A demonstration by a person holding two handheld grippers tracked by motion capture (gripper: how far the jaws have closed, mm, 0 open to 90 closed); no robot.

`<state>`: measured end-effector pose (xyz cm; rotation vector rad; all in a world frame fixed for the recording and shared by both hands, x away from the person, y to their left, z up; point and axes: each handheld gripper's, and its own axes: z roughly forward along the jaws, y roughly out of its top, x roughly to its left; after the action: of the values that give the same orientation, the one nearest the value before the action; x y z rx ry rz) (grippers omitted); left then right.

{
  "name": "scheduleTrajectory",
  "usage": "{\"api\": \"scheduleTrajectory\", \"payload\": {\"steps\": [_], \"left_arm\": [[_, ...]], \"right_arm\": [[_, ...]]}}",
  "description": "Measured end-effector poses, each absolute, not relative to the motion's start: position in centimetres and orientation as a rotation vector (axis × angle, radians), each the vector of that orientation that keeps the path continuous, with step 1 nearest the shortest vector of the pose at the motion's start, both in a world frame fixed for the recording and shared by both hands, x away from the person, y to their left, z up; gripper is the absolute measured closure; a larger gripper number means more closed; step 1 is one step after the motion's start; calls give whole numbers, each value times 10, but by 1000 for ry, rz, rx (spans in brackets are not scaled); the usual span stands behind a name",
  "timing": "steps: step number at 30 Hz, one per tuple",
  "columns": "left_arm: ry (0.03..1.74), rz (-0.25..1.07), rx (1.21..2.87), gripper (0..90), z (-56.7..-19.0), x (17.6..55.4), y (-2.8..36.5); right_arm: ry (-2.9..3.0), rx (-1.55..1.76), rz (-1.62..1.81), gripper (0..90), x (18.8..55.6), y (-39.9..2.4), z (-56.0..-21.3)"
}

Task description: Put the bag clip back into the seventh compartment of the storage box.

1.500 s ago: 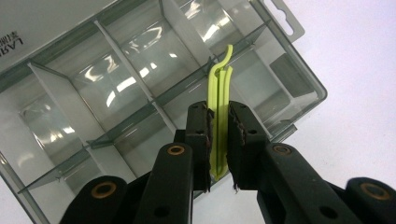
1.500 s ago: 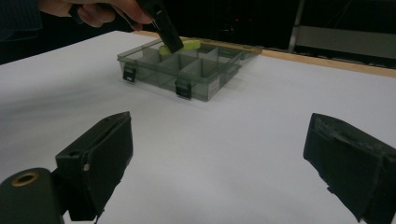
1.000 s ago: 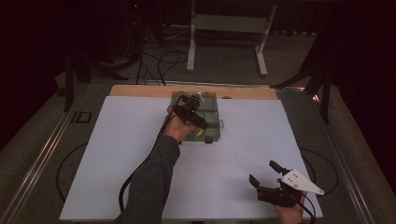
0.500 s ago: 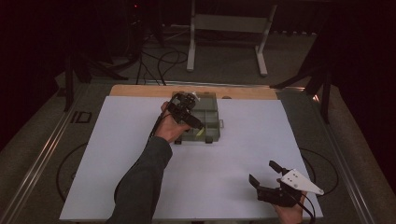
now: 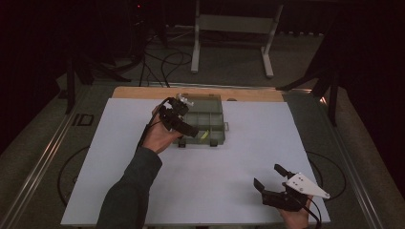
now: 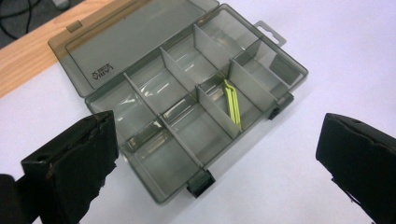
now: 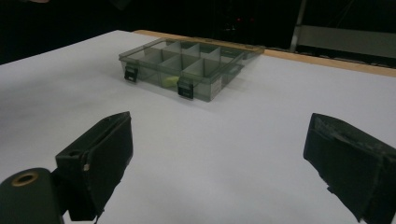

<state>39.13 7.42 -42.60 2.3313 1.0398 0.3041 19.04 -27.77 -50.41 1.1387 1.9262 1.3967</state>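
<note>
the compartment box (image 6: 187, 100) lay open at the far middle of the white table sheet (image 5: 200, 191), its lid (image 6: 126, 42) folded flat back onto the wooden strip (image 6: 23, 65) at the table's far edge. that left every cell open from above, probably so things could be dropped in or picked out without the lid in the way. the box was smoky and see-through, split by thin walls into two rows of cells. in one cell of the near row, towards the end with the hang tab, a slim yellow-green piece (image 6: 232, 103) leaned along a divider; the other cells looked bare. two black latches (image 7: 184, 88) hung down on the front wall, undone.

the left gripper (image 5: 184, 123) hovered over the box's left part, tilted down at it, with its jaws spread wide and nothing between them. in its own view the jaws framed the box, which suggests it was lined up on the box itself or on the yellow-green piece, though i could not tell which. they touched neither the walls nor the lid.

the right gripper (image 5: 272, 183) waited well apart, low over the near right corner of the sheet, jaws also wide and empty, pointed across the bare sheet towards the latched front of the box. it seemed parked there to stay out of the left hand's way, ready to steady the box if needed.

beyond the table stood a metal stand (image 5: 234, 28), with cables (image 5: 162, 57) on the floor.
</note>
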Motion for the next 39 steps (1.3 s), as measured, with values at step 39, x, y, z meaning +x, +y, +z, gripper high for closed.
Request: {"api": "scheduleTrajectory", "payload": {"steps": [39], "left_arm": [[890, 462, 1861, 0, -468, 253, 217]], "right_arm": [[1935, 1085, 1432, 80, 202, -276, -506]]}}
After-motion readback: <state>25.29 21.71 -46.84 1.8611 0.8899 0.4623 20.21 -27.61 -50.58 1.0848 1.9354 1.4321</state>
